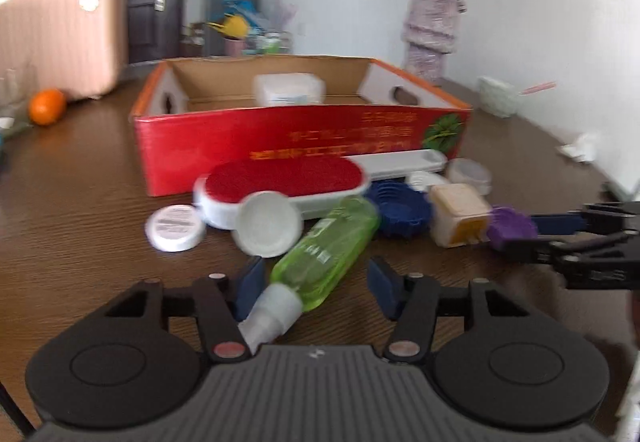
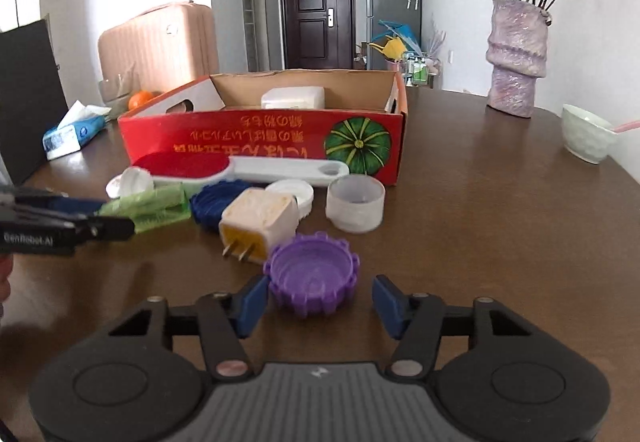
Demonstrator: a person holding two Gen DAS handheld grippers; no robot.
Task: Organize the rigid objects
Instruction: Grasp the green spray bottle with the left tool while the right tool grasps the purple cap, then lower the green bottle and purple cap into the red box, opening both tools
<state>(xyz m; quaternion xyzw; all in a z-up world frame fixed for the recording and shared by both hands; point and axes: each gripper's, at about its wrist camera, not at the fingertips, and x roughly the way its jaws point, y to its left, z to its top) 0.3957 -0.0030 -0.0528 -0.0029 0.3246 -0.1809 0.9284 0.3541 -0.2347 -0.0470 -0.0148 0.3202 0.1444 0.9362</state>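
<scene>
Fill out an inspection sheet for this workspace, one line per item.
Surface: dark wooden table.
Job's things: red cardboard box holding a white container; in front of it lie a green spray bottle, purple cap, blue cap, plug adapter, lint brush and white lids.
Clutter: tissue pack, orange, bowl, flower vase.
Grippers: left claw open around the spray bottle; right claw open around the purple cap.
Cables: nothing seen.
Surroundings: pink suitcase, dark door.

Dark wooden table (image 2: 480, 201) — red box (image 2: 260, 145), lint brush (image 2: 240, 167), purple cap (image 2: 312, 278), vase (image 2: 516, 61).
</scene>
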